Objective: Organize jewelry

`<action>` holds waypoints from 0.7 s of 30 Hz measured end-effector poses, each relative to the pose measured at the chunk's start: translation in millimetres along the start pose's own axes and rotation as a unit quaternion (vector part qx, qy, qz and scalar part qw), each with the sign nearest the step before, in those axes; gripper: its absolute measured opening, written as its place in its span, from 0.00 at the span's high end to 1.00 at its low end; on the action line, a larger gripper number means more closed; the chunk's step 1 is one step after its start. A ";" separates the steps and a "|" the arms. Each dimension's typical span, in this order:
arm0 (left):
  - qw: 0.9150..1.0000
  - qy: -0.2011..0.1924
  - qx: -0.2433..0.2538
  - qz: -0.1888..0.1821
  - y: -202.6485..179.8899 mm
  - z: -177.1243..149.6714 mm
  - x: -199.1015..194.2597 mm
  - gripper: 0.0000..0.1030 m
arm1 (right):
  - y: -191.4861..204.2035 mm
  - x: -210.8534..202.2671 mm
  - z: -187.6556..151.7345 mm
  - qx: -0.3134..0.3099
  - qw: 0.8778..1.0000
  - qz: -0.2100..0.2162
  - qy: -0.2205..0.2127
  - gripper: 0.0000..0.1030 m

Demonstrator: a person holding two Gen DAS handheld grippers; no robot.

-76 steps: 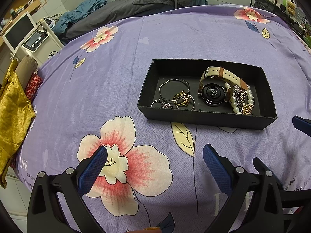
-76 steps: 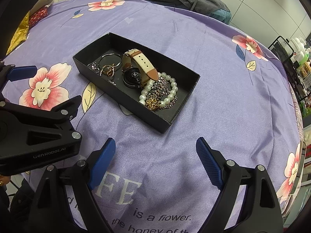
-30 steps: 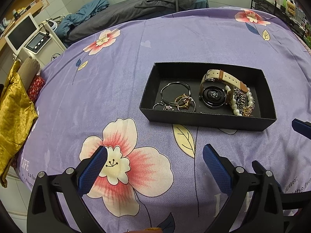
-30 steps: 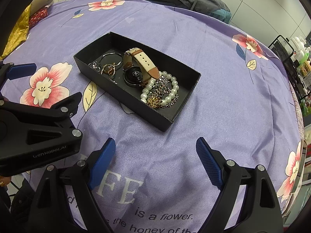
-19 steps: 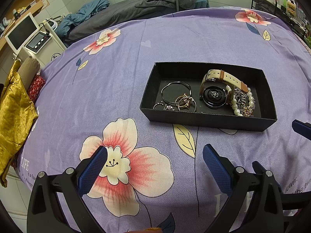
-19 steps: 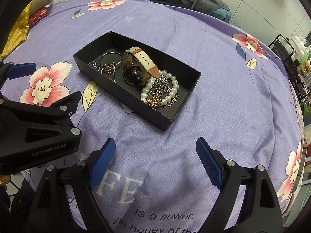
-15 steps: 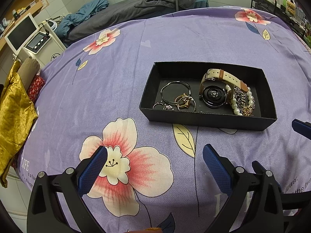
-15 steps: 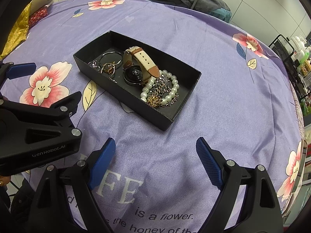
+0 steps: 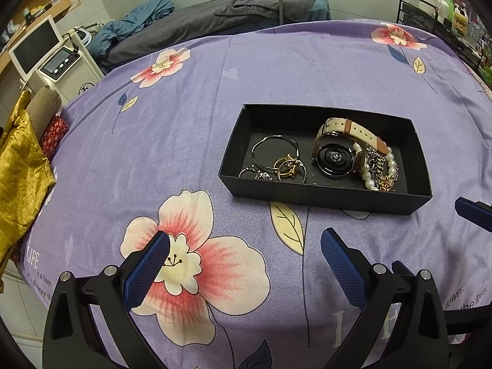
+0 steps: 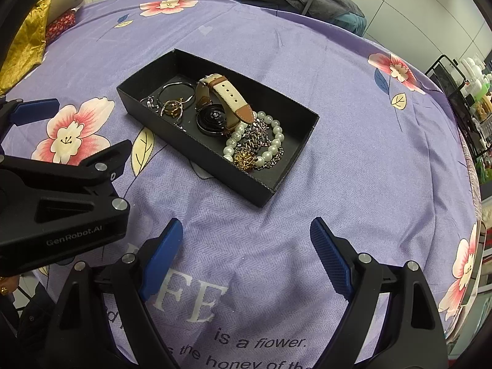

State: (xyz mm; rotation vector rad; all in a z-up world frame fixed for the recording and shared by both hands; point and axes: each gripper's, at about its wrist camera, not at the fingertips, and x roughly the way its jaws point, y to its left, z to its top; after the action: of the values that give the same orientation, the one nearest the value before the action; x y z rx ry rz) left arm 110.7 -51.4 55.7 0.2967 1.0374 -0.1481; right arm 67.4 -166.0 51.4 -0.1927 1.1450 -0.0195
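A black open box (image 9: 323, 195) (image 10: 190, 150) sits on a purple flowered cloth. In it lie a watch with a cream and brown strap (image 9: 336, 156) (image 10: 220, 107), a pearl bracelet with chains (image 9: 376, 169) (image 10: 256, 144), a silver bangle (image 9: 275, 149) (image 10: 176, 90) and gold and silver rings (image 9: 287, 169) (image 10: 172, 107). My left gripper (image 9: 243, 259) is open and empty, hovering in front of the box. My right gripper (image 10: 246, 246) is open and empty, also short of the box. The left gripper's body shows in the right wrist view (image 10: 61, 203).
The cloth-covered table (image 9: 153, 141) drops off at the left, where a gold cloth (image 9: 18, 160) and a white device with a screen (image 9: 46, 52) stand. A dark bed with bedding (image 9: 215, 21) lies behind. A wire rack with bottles (image 9: 439, 9) stands at the far right.
Both grippers stay open and almost still. The view has backed off very slightly from the box since the earliest frames. Nothing in the box has moved.
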 end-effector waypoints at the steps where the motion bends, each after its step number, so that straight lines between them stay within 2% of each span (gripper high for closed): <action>1: 1.000 0.000 0.001 0.001 -0.3 -0.1 0.0 0.06 | -0.3 0.0 0.1 0.000 1.000 0.000 0.000 0.18; 7: 1.000 0.009 0.007 0.018 -2.2 0.7 2.4 0.06 | -1.1 0.1 0.7 0.001 1.000 0.001 0.002 0.18; 21: 1.000 0.011 0.008 0.021 -2.0 0.4 3.1 0.06 | -2.0 0.5 -0.4 0.002 1.000 0.002 0.003 0.18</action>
State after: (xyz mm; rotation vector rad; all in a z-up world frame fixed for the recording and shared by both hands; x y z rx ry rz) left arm 112.1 -53.3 52.8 0.3357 1.0522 -0.1146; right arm 67.4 -168.1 51.1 -0.1864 1.1519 -0.0200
